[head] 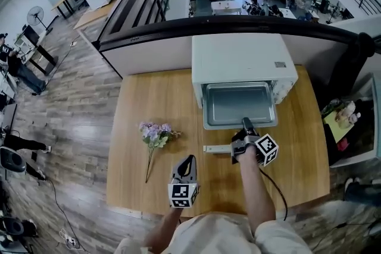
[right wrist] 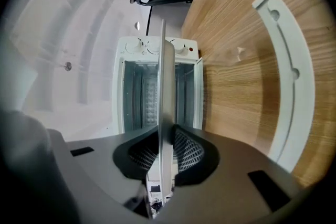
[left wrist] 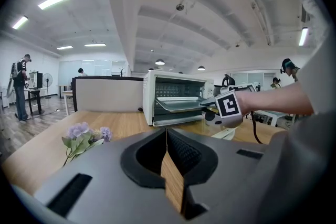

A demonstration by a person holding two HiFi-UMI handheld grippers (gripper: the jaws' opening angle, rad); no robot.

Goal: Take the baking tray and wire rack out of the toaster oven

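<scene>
Nearest, low in the head view, the left gripper [head: 189, 162] hovers over the near part of the wooden table [head: 161, 98] with its jaws brought together on nothing. It seems parked there to stay clear of the work, ready to help once something comes free. Left of it lies a sprig of purple flowers [head: 155, 132], well apart from the oven and no part of the job. Further right, a white handle-like strip [head: 215, 149] lies flat on the table, just on the near side of the oven and beside the right gripper [head: 246, 124]. That gripper is rolled onto its side so that its jaws pinch the near rim of the baking tray [head: 238, 103] from above and below, pads closed tight on the thin metal edge. Held level this way, the tray can slide straight out. It juts from the toaster oven [head: 241, 59] over the dropped door [left wrist: 176, 120], its far part apparently inside. A grid shows in the cavity in the left gripper view, perhaps the wire rack, though I cannot tell.
</scene>
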